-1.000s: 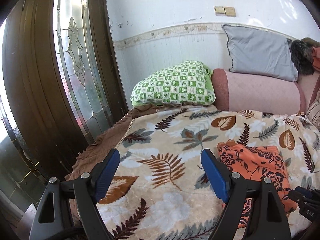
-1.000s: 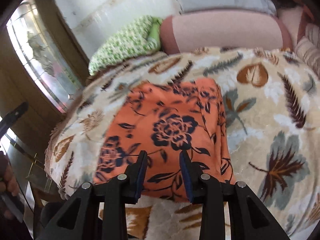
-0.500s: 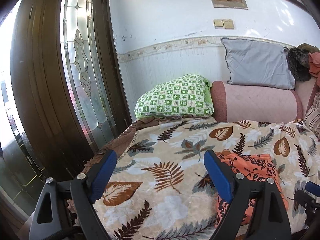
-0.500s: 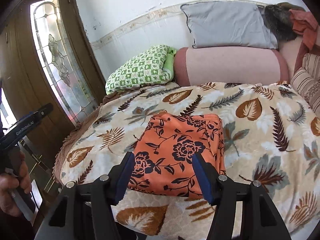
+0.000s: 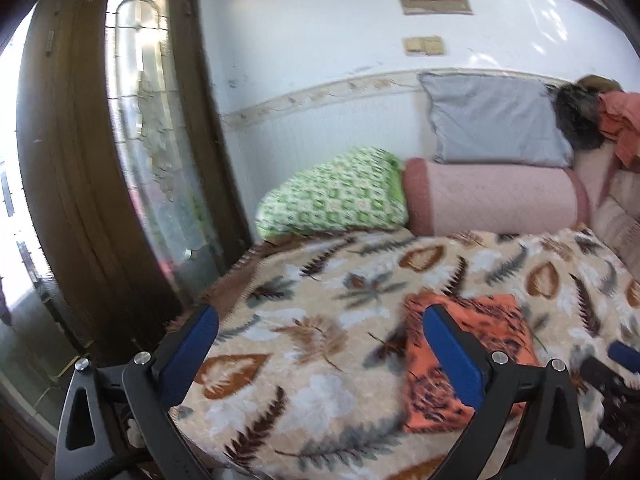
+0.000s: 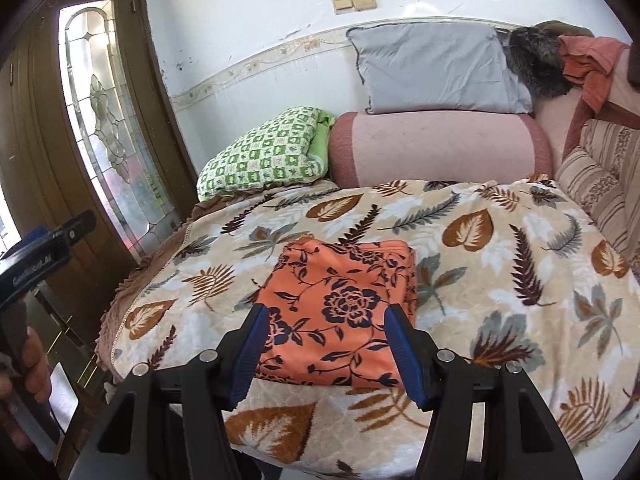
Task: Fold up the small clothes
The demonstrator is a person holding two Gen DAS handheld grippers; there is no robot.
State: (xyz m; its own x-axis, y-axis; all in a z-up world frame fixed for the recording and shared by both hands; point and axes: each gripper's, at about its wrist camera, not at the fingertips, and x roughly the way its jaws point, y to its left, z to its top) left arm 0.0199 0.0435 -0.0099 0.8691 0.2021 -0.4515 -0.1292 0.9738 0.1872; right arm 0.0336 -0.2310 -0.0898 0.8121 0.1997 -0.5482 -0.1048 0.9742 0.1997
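Garment (image 6: 340, 312) folded, long axis front-to-back, near blanket's (image 6: 520, 280) front edge | centred ahead of right gripper (image 6: 326, 350), nearer | left gripper (image 5: 320, 354) offset leftward | both held apart, empty.

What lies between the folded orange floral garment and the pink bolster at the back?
Only a bare stretch of the leaf-print blanket separates the orange garment from the pink bolster; the right wrist view shows it clearly.

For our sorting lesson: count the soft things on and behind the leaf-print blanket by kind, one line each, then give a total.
Folded orange floral garment: 1
Pillows: 3 (green checked pillow, grey pillow, striped pillow)
Pink bolster: 1
Leaf-print blanket: 1
Loose orange clothes heap: 1
Total: 7
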